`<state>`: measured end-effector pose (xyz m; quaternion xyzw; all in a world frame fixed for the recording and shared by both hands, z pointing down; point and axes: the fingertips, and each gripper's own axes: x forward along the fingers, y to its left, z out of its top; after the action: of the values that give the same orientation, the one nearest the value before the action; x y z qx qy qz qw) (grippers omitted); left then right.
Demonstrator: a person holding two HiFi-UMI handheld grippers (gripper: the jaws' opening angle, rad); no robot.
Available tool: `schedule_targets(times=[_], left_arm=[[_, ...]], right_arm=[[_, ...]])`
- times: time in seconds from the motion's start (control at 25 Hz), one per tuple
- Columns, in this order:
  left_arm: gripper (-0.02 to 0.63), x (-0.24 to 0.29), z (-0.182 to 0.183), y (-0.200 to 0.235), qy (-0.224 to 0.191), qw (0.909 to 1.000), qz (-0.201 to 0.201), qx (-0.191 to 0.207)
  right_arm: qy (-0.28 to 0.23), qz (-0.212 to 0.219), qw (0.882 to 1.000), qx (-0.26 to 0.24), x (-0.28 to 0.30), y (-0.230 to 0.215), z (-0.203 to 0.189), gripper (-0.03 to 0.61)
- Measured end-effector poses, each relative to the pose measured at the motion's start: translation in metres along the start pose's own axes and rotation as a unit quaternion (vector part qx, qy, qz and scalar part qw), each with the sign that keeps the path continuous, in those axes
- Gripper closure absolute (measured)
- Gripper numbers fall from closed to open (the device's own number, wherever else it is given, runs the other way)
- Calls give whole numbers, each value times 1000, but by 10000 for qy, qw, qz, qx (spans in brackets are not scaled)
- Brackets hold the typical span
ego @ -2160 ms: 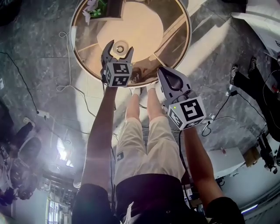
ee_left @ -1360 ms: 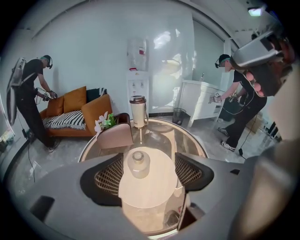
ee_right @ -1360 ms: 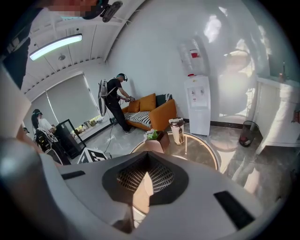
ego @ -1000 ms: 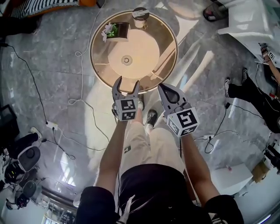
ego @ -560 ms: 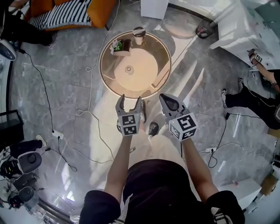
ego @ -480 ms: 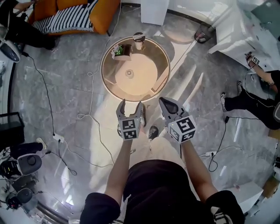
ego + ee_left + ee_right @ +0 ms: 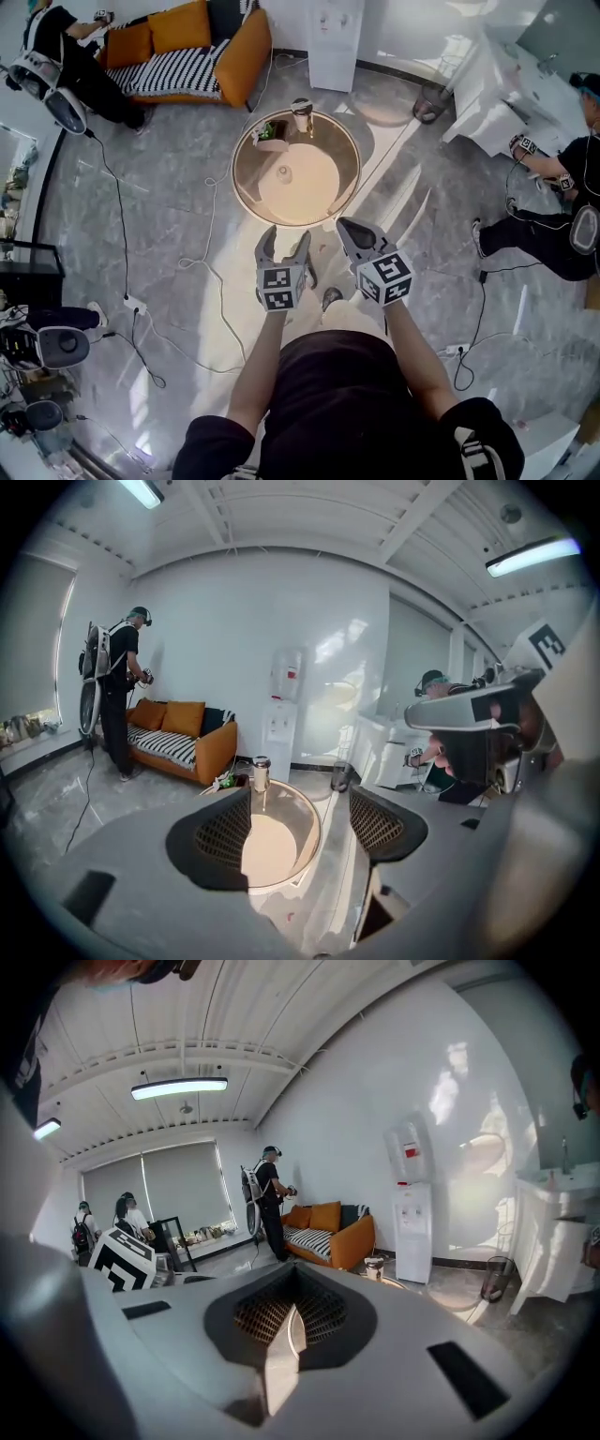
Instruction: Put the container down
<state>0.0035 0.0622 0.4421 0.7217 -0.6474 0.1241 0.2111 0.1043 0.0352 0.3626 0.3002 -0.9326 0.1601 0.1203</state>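
The small container (image 7: 284, 173) sits near the middle of the round table (image 7: 246, 178), free of both tools. I read my left gripper (image 7: 285, 238) as spread wide with nothing between its jaws. My right gripper (image 7: 348, 229) is clenched on nothing. Both hang well short of the table's near edge. A lidded cup (image 7: 301, 113) stands at the far edge.

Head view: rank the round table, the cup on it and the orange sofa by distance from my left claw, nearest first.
1. round table: directly ahead of the left claw, which is open and empty.
2. cup: standing at the table's far rim.
3. orange sofa: beyond the table, off to the left by the wall.
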Motion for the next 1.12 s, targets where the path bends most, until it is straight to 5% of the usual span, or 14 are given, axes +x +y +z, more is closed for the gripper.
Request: schedule_targets(times=[0.4,1.12], left_arm=[[281,-59,74,-37,-893,9954,-172,295],[534,-114,89,-24,-1193,9923,-165,300]], right_arm=[[-285,0,9996,-91,-45,9,36,575],[-180,-28,9998,-9,-60,37,27,575]])
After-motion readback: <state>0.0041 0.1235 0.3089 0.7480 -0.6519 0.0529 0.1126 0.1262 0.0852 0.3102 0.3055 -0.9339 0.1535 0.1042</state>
